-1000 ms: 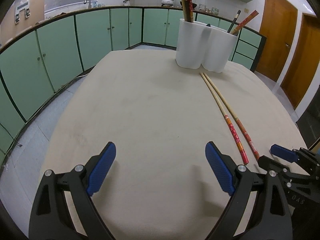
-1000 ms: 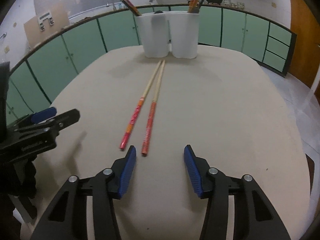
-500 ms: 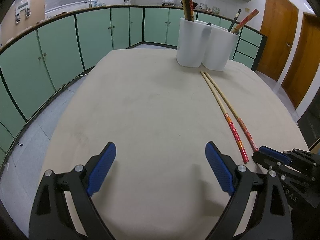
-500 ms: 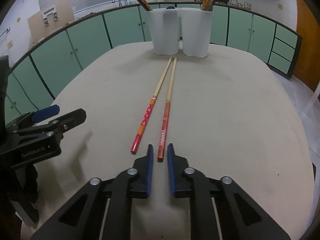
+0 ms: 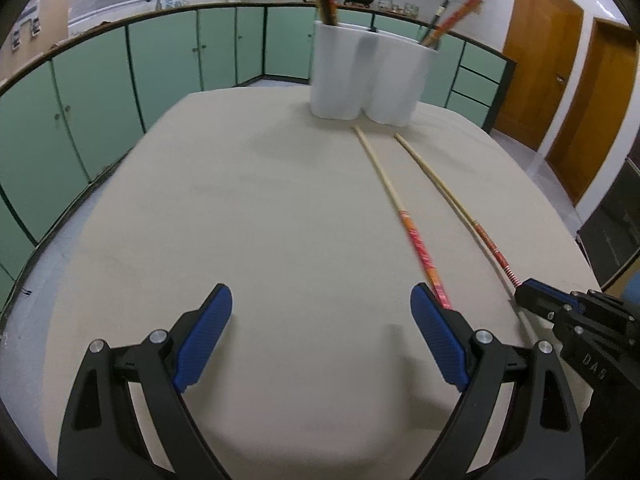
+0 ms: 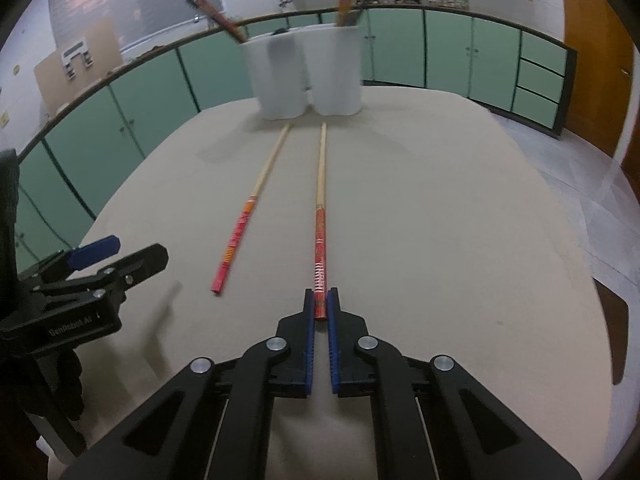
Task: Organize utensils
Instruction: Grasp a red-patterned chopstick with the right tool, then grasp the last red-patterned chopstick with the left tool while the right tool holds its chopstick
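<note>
Beige cloth covers the table [image 6: 460, 220], and nearest to the camera the right gripper [image 6: 321, 306] is seen clamped on the red patterned end of one chopstick [image 6: 320, 216], whose pale tip points toward the holder. Just to its left the second chopstick [image 6: 248, 216] is laid flat and free on the cloth, while the left gripper [image 5: 322, 340] is held with jaws spread wide over bare cloth, nothing between them. Farther back a white twin-cup utensil holder [image 6: 306, 72] is stood with more chopsticks inside, and green cabinets [image 6: 448, 52] are lined along the wall behind.
</note>
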